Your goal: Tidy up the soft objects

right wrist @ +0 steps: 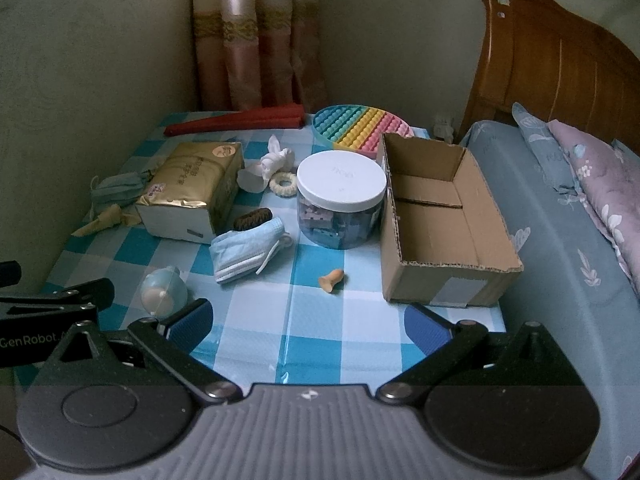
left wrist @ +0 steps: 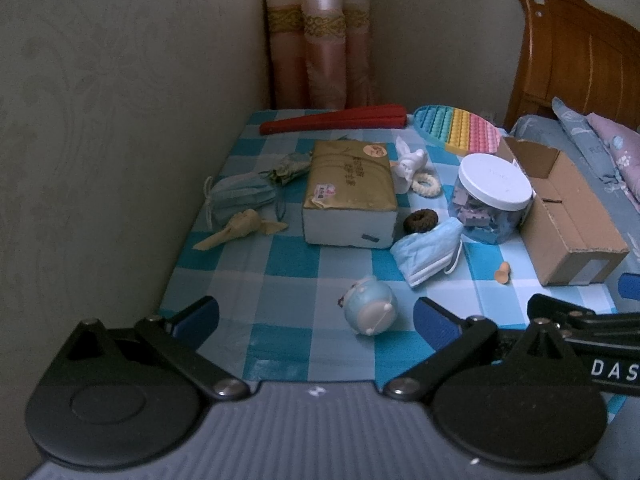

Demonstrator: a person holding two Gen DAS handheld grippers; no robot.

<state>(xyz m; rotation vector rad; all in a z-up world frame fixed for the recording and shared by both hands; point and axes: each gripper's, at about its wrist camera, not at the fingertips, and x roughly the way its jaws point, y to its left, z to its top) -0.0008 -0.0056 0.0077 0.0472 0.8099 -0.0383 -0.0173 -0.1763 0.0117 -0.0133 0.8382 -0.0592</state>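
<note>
On the blue checked table (left wrist: pixel 288 264) (right wrist: pixel 312 320) lie soft items: a light blue face mask (left wrist: pixel 428 250) (right wrist: pixel 244 250), a dark hair scrunchie (left wrist: pixel 420 221) (right wrist: pixel 253 218), a cream scrunchie (left wrist: pixel 426 185) (right wrist: pixel 283 182), a white cloth toy (left wrist: pixel 410 160) (right wrist: pixel 274 160), a teal mask (left wrist: pixel 240 198) (right wrist: pixel 116 190) and a yellow rag (left wrist: pixel 240 229) (right wrist: pixel 106 220). An open cardboard box (right wrist: pixel 436 216) (left wrist: pixel 560 216) stands at the right, empty inside. My left gripper (left wrist: pixel 316 320) is open near the table's front, beside a small blue round toy (left wrist: pixel 370 310) (right wrist: pixel 164 294). My right gripper (right wrist: pixel 308 320) is open too, holding nothing.
A gold tissue pack (left wrist: pixel 350 192) (right wrist: pixel 192 188), a white-lidded jar of blocks (left wrist: pixel 490 198) (right wrist: pixel 340 200), a rainbow pop-it pad (left wrist: pixel 460 128) (right wrist: pixel 360 128), a red folded fan (left wrist: pixel 336 120) (right wrist: pixel 236 120) and a small orange peg (right wrist: pixel 332 279) sit around. A bed (right wrist: pixel 560 260) adjoins on the right; walls at left.
</note>
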